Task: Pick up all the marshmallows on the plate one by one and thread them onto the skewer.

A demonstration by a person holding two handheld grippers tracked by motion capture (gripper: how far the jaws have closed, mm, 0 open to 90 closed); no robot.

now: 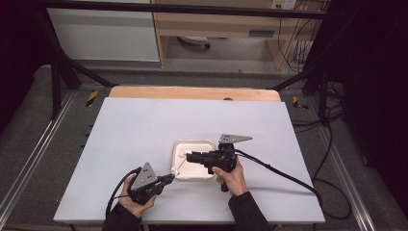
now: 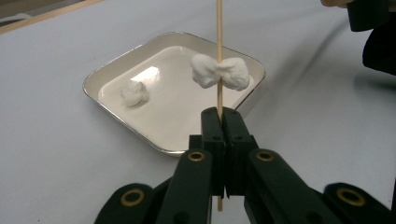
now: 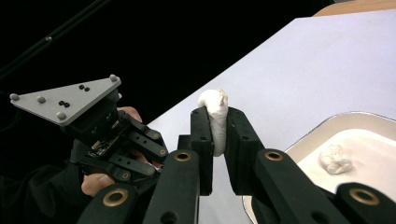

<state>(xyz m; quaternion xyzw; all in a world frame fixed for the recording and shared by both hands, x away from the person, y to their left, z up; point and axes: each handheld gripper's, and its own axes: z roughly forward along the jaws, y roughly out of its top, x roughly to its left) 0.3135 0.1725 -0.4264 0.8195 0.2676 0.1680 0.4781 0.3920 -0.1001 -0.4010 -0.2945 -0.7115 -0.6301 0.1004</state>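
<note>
Two grippers work over a white square tray (image 1: 194,144) that sits near the middle of the white table (image 1: 134,125). On the near left, the left gripper (image 1: 169,179) has its jaws pressed together on a thin wooden skewer (image 2: 219,56), which slants from those jaws out over the tray's near left corner. A white marshmallow (image 2: 220,72) is threaded on the skewer; in the left gripper view the stick runs straight through its middle, above the tray's right side. The right gripper (image 1: 188,156) reaches in from the right across the tray. Its jaws pinch this soft white marshmallow, squeezed narrow between the pads (image 3: 201,135) in the right gripper view. One more marshmallow piece (image 2: 134,93) lies loose on the tray floor, well apart from the skewered one and towards the tray's left side in the left gripper view.
</note>
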